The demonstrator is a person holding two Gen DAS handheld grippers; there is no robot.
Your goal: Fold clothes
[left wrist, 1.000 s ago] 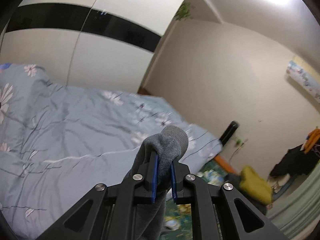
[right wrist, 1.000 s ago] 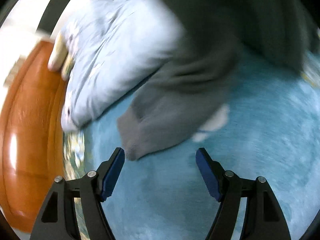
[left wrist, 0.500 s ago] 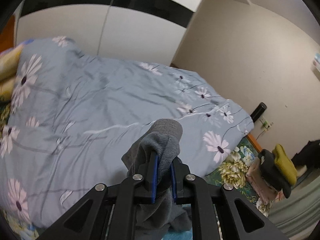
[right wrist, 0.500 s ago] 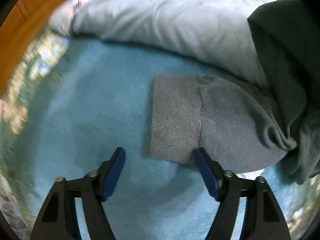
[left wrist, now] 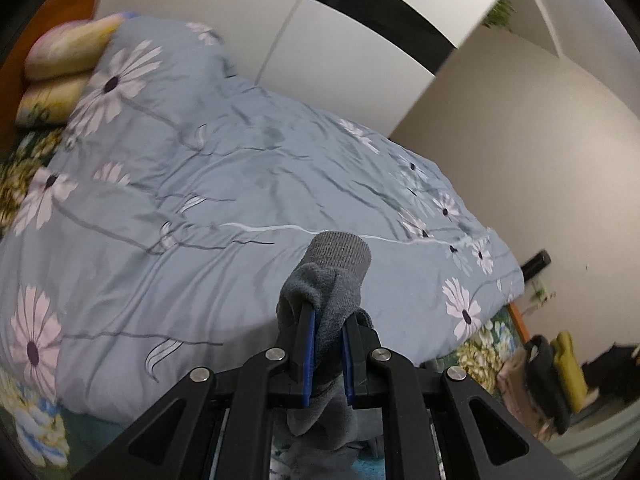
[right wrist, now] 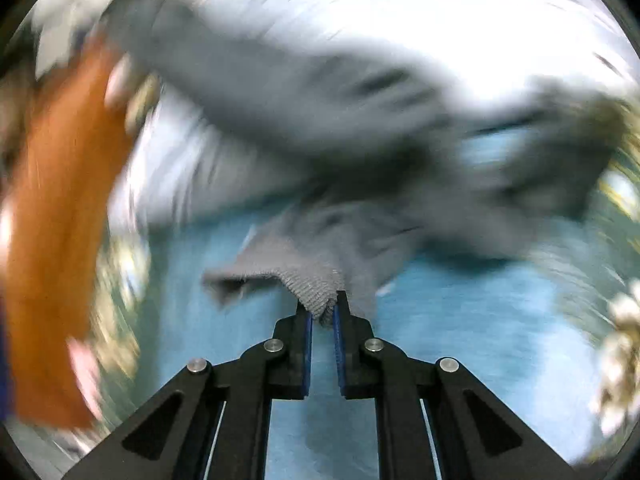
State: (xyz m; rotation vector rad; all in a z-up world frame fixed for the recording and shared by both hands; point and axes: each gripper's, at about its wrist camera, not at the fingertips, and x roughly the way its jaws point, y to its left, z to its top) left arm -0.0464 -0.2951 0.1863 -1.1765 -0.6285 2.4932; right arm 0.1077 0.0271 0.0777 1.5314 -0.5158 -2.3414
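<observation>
So at this point I had both ends of the thing pinched. The left gripper point(left wrist: 326, 354) was pressed together on a bunched-up grey knit sleeve with a ribbed cuff point(left wrist: 339, 256), the cuff poking up past the blue pads, and the rest of the fabric hung down below the fingers out of sight. Beyond it, in that view, was the bed with the pale blue flower-print duvet point(left wrist: 224, 184) and a couple of yellowish pillows point(left wrist: 66, 52) up at the headboard end.

The right gripper point(right wrist: 321, 316) had just been closing, and its jaws were now nipped on the other ribbed cuff point(right wrist: 308, 284) of the same grey sweater point(right wrist: 360, 128), right at the edge of the knit. The right wrist view was badly smeared, so I couldn't make out much beyond the grey mass of the garment sprawling above the gripper, a turquoise blanket-like surface point(right wrist: 460, 320) under it, and a blurred orange-brown wooden panel point(right wrist: 60, 220) on the left.

My read: this was the pick-up-and-spread step, not any actual folding yet. With one cuff in each gripper, the next move probably called for pulling the two hands apart and lifting so the sweater hangs open, then laying it flat on the turquoise surface with sleeves out.

One worry was the right grip. It only had the very rim of the cuff, so a sharp tug could slip it. I'd go gently.
</observation>
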